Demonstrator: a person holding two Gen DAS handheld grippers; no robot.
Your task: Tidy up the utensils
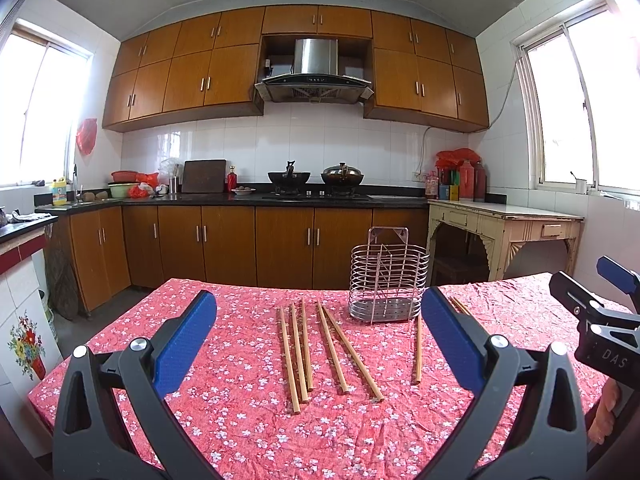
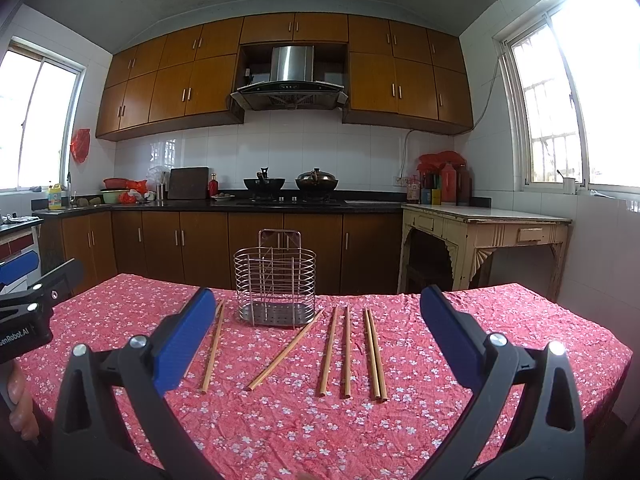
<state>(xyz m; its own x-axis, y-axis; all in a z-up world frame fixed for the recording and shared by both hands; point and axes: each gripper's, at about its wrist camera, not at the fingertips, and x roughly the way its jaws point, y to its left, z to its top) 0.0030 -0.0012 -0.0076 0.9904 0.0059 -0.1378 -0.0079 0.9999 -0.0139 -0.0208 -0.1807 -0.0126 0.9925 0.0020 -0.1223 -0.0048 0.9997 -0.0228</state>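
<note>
A stainless steel range hood (image 1: 315, 72) hangs at the middle of the far wall, flanked by brown wooden upper cabinets (image 1: 188, 76). Directly below it sit two dark woks on the stove (image 1: 316, 178) — the right one lidded. Left of the hood's line, a dark wooden cutting board (image 1: 204, 176) leans against white tiles; further left stands a yellow detergent bottle (image 1: 59, 191). Right of it, red thermos flasks (image 2: 450, 184) crowd a cream carved side table (image 2: 486, 226).

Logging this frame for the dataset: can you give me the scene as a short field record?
setting: kitchen, table with red floral tablecloth
chopsticks: wooden chopsticks lying loose on the cloth, none in the holder
holder: wire utensil holder upright, empty, behind the chopsticks
left gripper: open, holding nothing
right gripper: open, holding nothing
</note>
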